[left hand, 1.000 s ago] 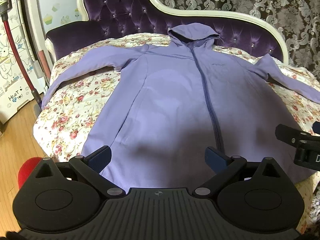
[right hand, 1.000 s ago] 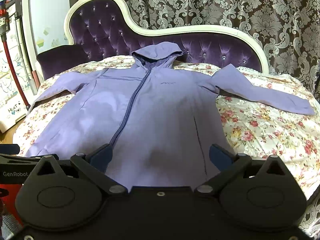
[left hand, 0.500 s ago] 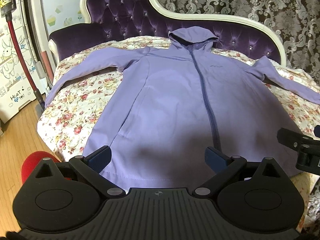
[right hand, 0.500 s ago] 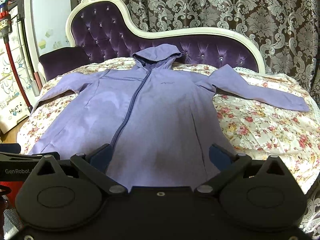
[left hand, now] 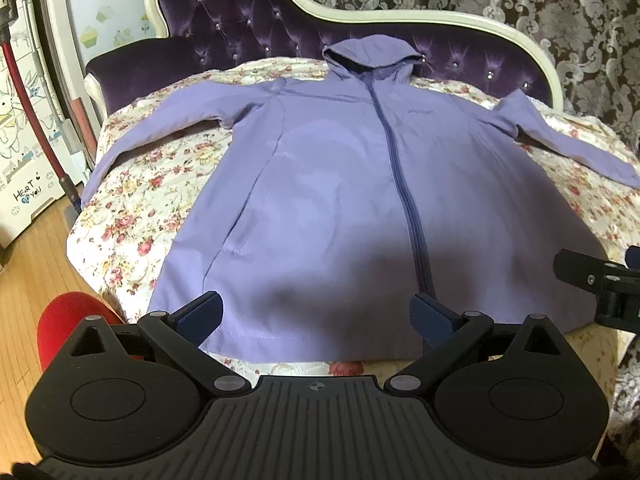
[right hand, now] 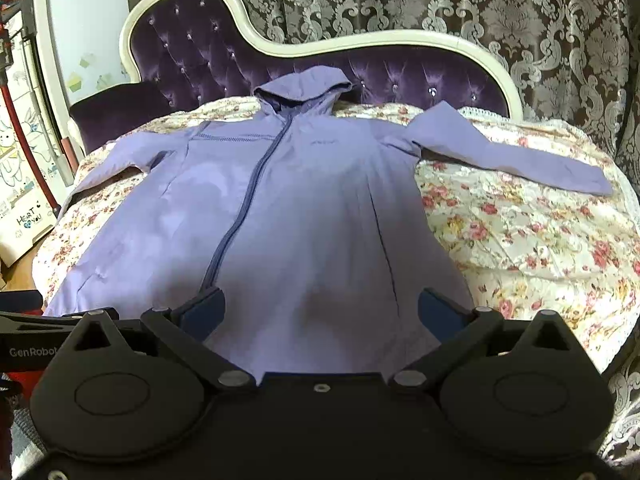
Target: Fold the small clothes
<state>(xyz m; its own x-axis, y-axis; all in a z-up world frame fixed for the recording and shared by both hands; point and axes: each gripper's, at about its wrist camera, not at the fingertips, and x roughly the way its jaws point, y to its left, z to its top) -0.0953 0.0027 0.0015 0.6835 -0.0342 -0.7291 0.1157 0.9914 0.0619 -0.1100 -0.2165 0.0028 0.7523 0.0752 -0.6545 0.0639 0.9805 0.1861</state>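
Note:
A lilac zip-up hooded jacket point(left hand: 340, 184) lies flat, front up, on a floral bedspread point(left hand: 152, 184), hood toward the headboard, both sleeves spread out. It also shows in the right wrist view point(right hand: 312, 208). My left gripper point(left hand: 316, 314) is open and empty, held just in front of the jacket's hem. My right gripper point(right hand: 320, 314) is open and empty, over the hem to the right of the zip. The right gripper's side shows at the left view's right edge point(left hand: 596, 280).
A purple tufted headboard point(left hand: 248, 28) with a cream frame stands behind the bed. Patterned curtains point(right hand: 480, 0) hang behind it. A wooden floor point(left hand: 28, 264), a red object point(left hand: 72, 320) and white drawers point(left hand: 20, 120) are on the left.
Both grippers have drawn back a little from the bed; more of the jacket's hem and the bedspread edge shows. Both stay open.

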